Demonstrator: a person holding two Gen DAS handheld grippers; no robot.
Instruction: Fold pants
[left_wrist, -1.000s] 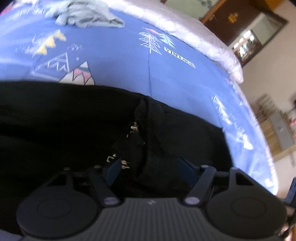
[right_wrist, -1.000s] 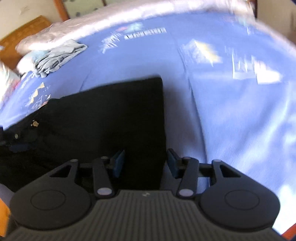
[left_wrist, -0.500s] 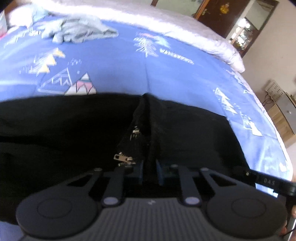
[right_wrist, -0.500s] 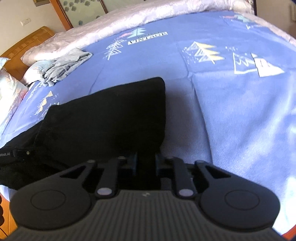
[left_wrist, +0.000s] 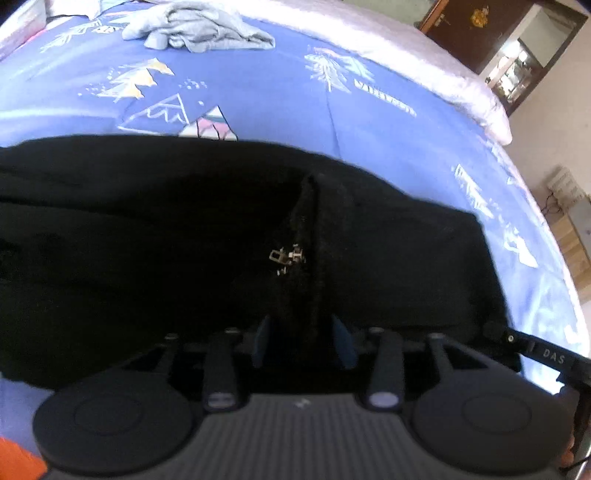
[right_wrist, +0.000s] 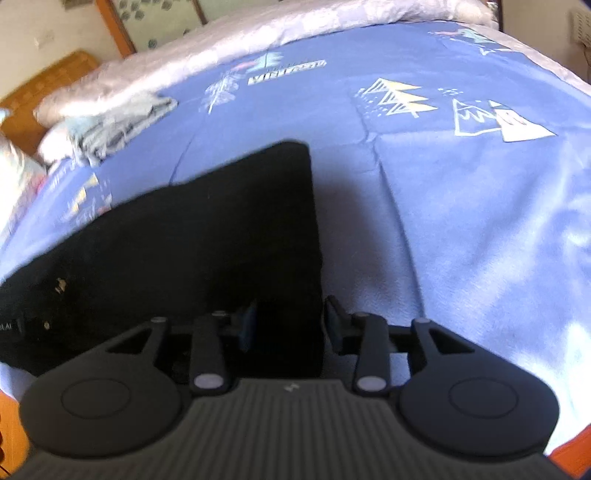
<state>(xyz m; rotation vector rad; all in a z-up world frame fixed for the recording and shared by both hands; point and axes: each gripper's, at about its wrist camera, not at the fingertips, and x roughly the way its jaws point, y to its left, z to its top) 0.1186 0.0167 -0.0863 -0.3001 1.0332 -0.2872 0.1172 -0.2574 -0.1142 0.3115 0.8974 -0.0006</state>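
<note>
Jaws on both units are opening right now. Left hand-held gripper (left_wrist: 304, 341), bottom centre of its frame: a raised black ridge of the pants (left_wrist: 184, 240) still stands between the blue pads, zipper pull (left_wrist: 286, 255) just above, but the pads look clear of the cloth, so I read it as released. Right hand-held gripper (right_wrist: 290, 326), bottom centre of its frame: the pants' right edge (right_wrist: 221, 229) runs between the pads; again a gap shows, no pinch.

Pants lie flat on the bed (left_wrist: 277, 92), filling the middle band of the left frame and the centre-left of the right frame. Grey garment (left_wrist: 199, 26) sits bunched at upper left, well apart.

Step, as I judge it: letting go after laying a fold.

To do it well:
- Open fully before pulling away, or the pads will drag the ridge and undo the lay.
- Back out along the finger line, not sideways.
- Left ridge is standing up; press it flat before the next fold.
- Check the right edge stays straight against the blue cover.
</note>
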